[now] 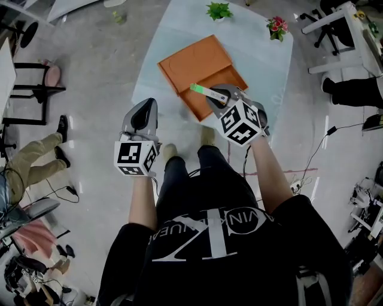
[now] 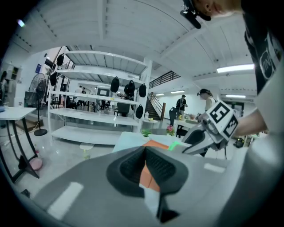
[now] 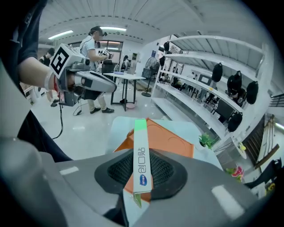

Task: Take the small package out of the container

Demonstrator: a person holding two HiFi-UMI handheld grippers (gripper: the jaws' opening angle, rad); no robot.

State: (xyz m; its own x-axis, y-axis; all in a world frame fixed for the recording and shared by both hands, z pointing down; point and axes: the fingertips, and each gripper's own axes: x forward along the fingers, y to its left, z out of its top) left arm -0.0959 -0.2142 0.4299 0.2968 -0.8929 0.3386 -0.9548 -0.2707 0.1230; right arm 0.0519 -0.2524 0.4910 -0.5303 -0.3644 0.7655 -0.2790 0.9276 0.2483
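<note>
An orange flat container (image 1: pixel 200 69) lies on the pale blue table (image 1: pixel 269 72). My right gripper (image 1: pixel 216 95) hovers over the container's near right part, shut on the small package (image 1: pixel 202 91), a slim white box with a green end. In the right gripper view the package (image 3: pixel 141 155) stands lengthwise between the pads, green end pointing away, with the container (image 3: pixel 173 142) beneath. My left gripper (image 1: pixel 143 109) is held off the table's near left corner, above the floor, jaws together and holding nothing. The left gripper view shows the container (image 2: pixel 155 144) beyond its jaws.
A green potted plant (image 1: pixel 219 10) and a pot of pink flowers (image 1: pixel 276 27) stand at the table's far edge. A seated person's leg (image 1: pixel 30 158) and a chair frame (image 1: pixel 36 89) are at the left. Cables (image 1: pixel 317 149) run across the floor on the right.
</note>
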